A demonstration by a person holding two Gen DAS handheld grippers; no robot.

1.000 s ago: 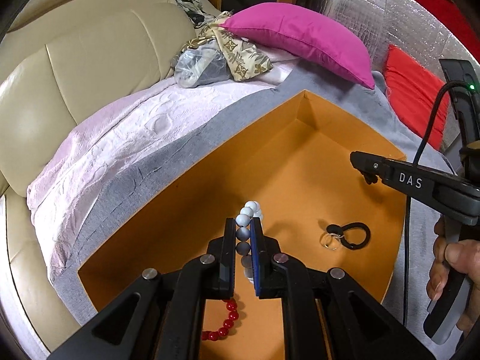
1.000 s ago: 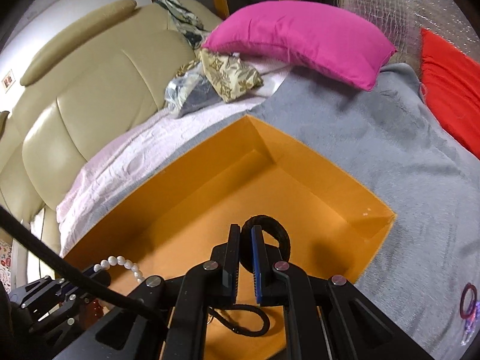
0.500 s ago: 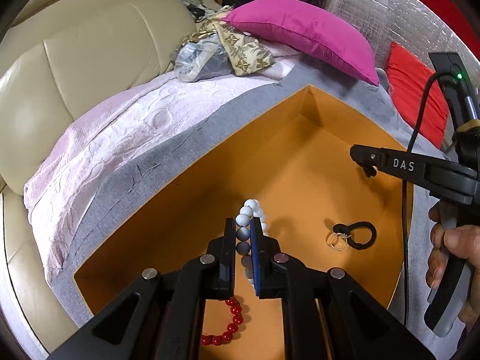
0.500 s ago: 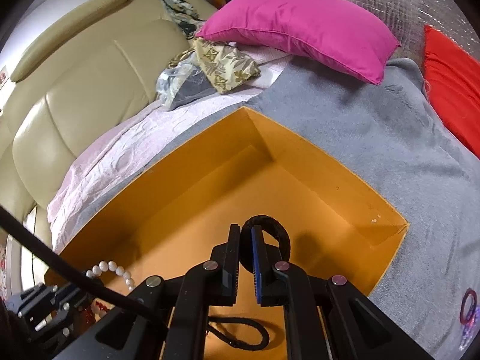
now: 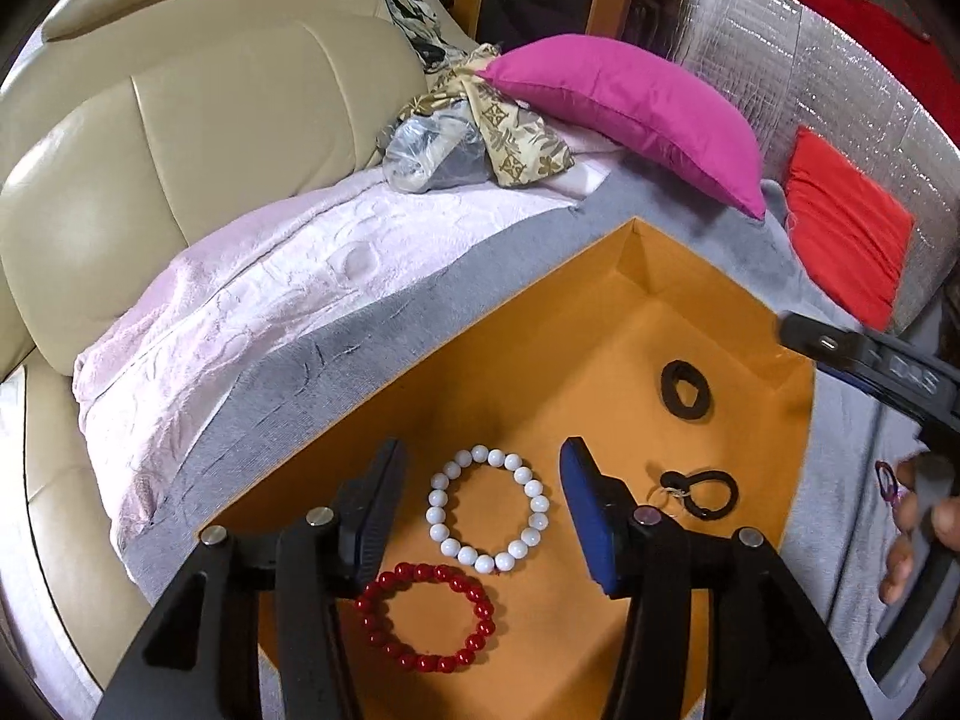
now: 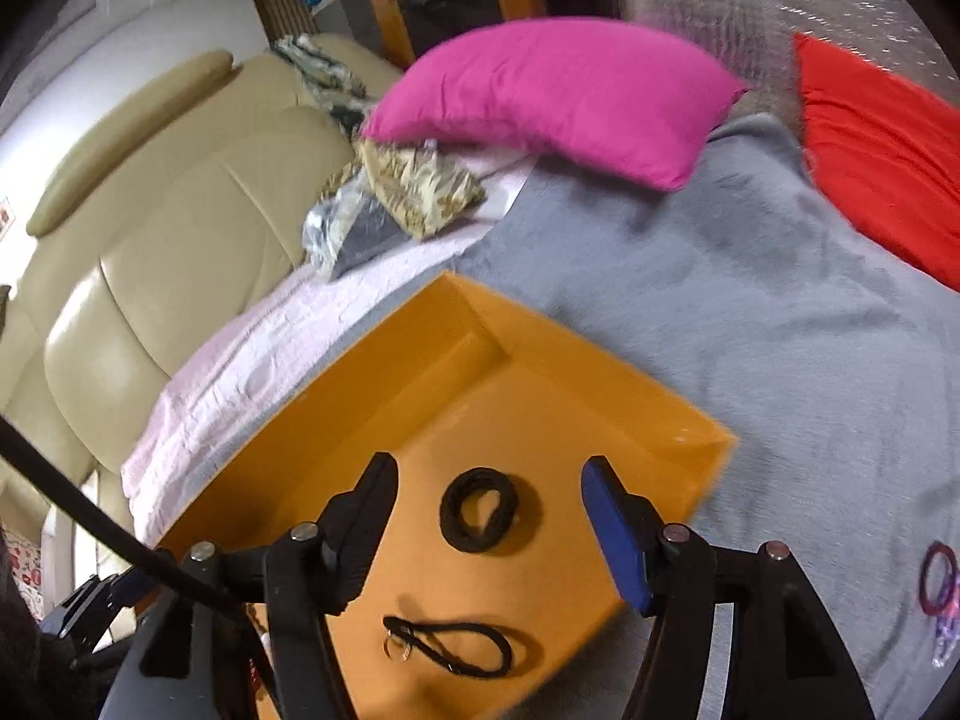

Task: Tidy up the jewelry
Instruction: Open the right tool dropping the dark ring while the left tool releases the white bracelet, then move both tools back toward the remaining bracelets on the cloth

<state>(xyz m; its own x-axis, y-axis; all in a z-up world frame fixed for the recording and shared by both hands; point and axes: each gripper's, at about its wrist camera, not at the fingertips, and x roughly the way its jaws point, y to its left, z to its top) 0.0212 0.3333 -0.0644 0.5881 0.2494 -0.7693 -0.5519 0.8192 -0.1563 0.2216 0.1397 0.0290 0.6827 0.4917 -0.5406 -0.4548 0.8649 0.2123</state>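
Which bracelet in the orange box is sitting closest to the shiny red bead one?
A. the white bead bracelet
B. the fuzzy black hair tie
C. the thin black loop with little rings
A: in the left wrist view the white bead bracelet lies right beside the red bead bracelet on the floor of the orange box, while both black pieces lie farther off to the right.

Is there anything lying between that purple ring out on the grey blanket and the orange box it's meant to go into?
Nothing visible does. The purple ring lies on bare grey blanket, just outside the orange box. Only the box's low wall stands between them. The right gripper, its jaws opening, hangs over the black hair tie.
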